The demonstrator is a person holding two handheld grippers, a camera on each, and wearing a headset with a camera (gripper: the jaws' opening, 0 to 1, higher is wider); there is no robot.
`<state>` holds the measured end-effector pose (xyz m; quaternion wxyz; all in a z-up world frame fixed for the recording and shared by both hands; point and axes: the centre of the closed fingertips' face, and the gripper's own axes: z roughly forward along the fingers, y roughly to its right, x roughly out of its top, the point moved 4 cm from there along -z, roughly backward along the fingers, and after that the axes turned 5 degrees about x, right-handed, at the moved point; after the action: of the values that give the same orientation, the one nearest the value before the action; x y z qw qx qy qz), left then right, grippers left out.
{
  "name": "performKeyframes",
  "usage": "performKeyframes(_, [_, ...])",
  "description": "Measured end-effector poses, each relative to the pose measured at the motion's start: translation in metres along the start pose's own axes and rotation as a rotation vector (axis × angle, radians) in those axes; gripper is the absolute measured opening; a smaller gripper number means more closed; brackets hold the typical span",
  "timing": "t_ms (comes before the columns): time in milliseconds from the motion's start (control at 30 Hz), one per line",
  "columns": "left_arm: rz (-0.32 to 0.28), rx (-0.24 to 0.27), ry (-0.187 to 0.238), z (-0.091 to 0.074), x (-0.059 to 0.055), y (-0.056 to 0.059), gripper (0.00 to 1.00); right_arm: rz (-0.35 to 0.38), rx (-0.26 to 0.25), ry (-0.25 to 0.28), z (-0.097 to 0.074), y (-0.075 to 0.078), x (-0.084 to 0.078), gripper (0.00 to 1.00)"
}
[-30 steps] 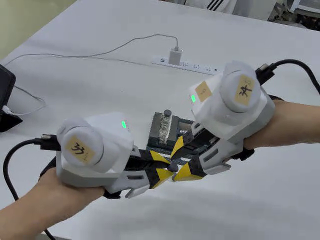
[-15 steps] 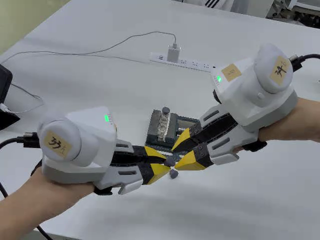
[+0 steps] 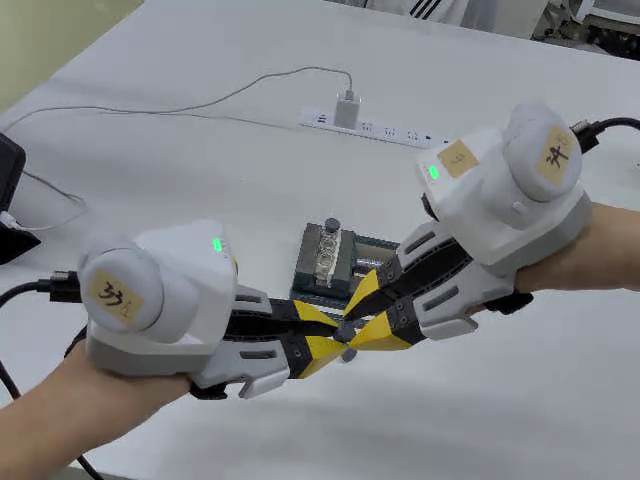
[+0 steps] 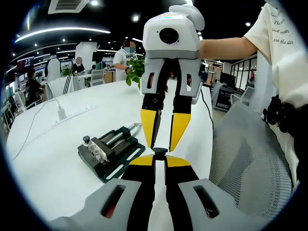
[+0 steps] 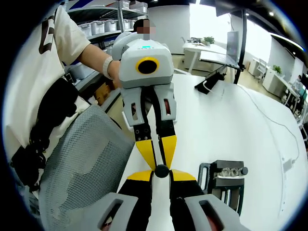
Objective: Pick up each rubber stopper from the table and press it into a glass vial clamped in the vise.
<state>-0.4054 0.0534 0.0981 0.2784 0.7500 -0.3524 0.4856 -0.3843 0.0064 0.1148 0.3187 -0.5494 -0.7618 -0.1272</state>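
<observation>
Right hand-held gripper [image 4: 162, 144], dropped nearer vise [image 3: 327, 262], meets left hand-held gripper [image 5: 160, 161], both narrowed about likely light, springy rubber stopper [image 5: 161, 170]; which holds, cannot tell; best pinched across sides.

The room is bright and evenly lit from above by ceiling strips [image 4: 62, 31] and small round downlights [image 4: 135, 18], with a blown-out white patch [image 5: 207, 19] at the room's far end. As a result the white table [image 3: 150, 170] carries only pale, soft-edged shadows toward its near edge and looks brightest toward its far one. The head view is crisp throughout (no smear anywhere), while both gripper views bow straight lines hard at their edges and let the distant background go soft.
</observation>
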Motion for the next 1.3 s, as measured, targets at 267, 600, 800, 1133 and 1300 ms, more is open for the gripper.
performKeyframes(267, [0.001,-0.006,-0.002,0.0011,0.0005,0.0013,0.03,-0.007,0.001,-0.011,-0.0004,-0.0015,-0.0014,0.08])
performKeyframes(600, [-0.019,-0.005,0.004,0.0012,0.0014,-0.0001,0.03,-0.001,-0.008,-0.009,-0.0017,-0.0021,0.0002,0.08])
performKeyframes(800, [-0.046,-0.001,0.009,0.0009,0.0009,-0.0003,0.03,-0.002,-0.019,-0.017,-0.0006,-0.0027,0.0012,0.08])
performKeyframes(1133, [0.026,0.014,0.002,-0.0011,-0.0005,-0.0005,0.03,0.017,-0.015,-0.015,-0.0006,-0.0022,0.0033,0.08])
performKeyframes(1300, [0.026,0.016,0.003,-0.0013,-0.0005,-0.0018,0.03,0.023,-0.017,-0.018,0.0,-0.0018,0.0042,0.07])
